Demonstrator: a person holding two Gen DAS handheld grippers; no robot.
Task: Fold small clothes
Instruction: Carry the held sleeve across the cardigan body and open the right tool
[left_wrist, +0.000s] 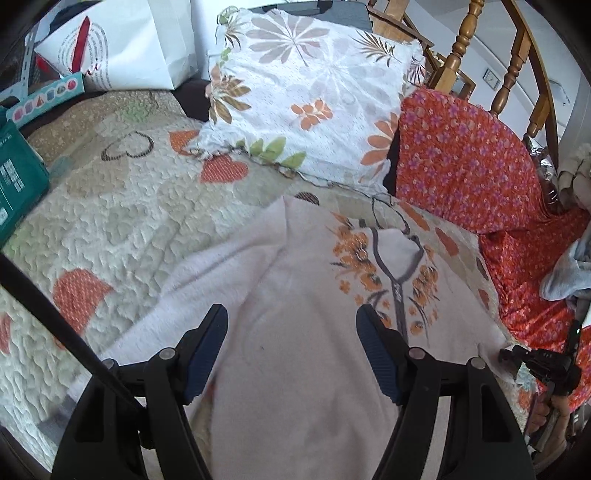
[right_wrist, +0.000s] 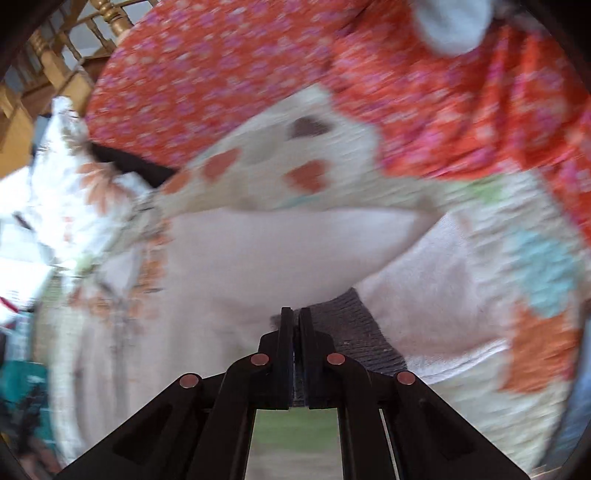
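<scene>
Sweater's grey cuff apparently pinched in shut right hand-held gripper.

Pale pink garment, centre frame; orange flowers and grey stems printed round a grey neckline.

Quilt beneath: cream, stitched texture, orange hearts, one dark outlined heart at upper left.

Pillow, top centre: white, with beige, orange and green leaves and blossoms.

Cloth at right: orange-red, small purple flowers.

Right wrist view blurred: grey ribbed cuff, lower centre, possibly the same garment's.

Gripper pads: dark blue.
</scene>
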